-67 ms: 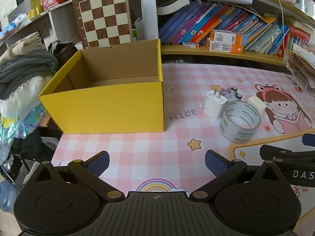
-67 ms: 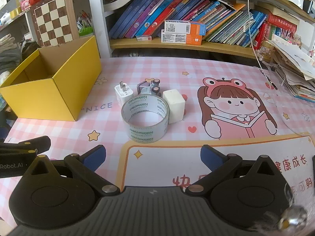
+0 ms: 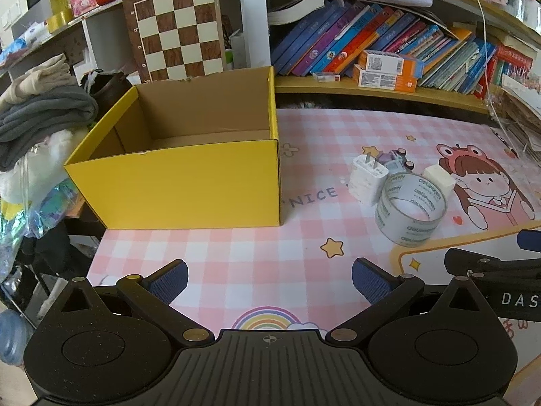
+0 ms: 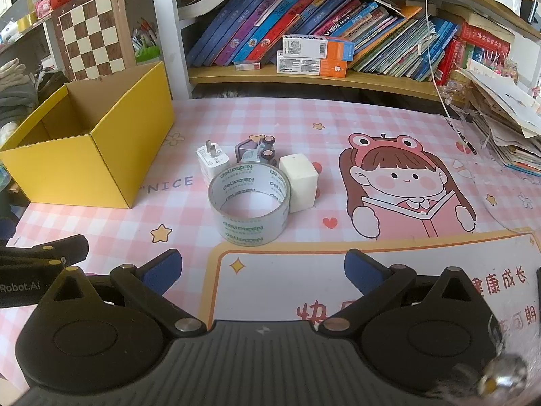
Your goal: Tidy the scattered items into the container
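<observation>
Tape (image 4: 249, 203) sat in a roll on the pink checked bench (image 4: 338, 118), standing on its round edge side with the hole facing up. A white plug (image 4: 212, 162) stood just behind it on the left, and a white block (image 4: 299, 182) was just beside it on the right. A small purple thing (image 4: 255, 150) lay behind the tape, between the plug and the block. The yellow box (image 3: 189, 182) stood open well to the left of this little pile, and nothing showed inside it. The left tool (image 3: 268, 277) was spread wide with nothing between its blue pads, low over the bench in front of the box. The right tool (image 4: 262, 270) was spread wide too, holding nothing, near the tape. Books (image 4: 304, 20) leaned on a shelf behind.
</observation>
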`<state>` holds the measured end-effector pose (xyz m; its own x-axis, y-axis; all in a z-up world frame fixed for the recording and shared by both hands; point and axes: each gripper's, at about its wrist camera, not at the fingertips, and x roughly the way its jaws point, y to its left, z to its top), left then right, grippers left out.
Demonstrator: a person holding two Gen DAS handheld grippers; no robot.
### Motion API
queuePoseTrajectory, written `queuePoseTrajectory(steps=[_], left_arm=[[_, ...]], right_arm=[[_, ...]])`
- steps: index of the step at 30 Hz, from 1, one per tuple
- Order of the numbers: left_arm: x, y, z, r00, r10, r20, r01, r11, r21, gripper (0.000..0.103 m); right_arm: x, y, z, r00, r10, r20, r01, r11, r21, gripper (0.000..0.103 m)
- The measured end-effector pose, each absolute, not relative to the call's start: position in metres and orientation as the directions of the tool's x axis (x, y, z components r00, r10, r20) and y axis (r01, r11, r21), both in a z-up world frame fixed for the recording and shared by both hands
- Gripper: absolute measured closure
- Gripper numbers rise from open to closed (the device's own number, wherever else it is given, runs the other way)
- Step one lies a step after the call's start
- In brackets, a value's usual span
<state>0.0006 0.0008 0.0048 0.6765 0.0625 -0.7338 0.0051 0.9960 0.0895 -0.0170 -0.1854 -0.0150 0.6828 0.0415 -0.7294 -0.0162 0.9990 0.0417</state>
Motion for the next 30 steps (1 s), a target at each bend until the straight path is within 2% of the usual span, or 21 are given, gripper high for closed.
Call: queuePoseTrajectory(steps=[8, 30], left_arm=[[0.007, 0.006, 0.022, 0.667, 0.054, -0.743, 0.007, 0.997, 0.079, 0.0], [0.008, 0.01, 0.02, 0.652, 0.03, -0.758, 0.011, 0.999, 0.048, 0.0]], right_arm=[[-0.015, -0.185, -0.016, 0.681, 0.044, -0.731, -0.017, 0.999, 0.044, 0.0], [-0.014, -0.185, -0.018, 0.678, 0.05, -0.734, -0.018, 0.999, 0.051, 0.0]])
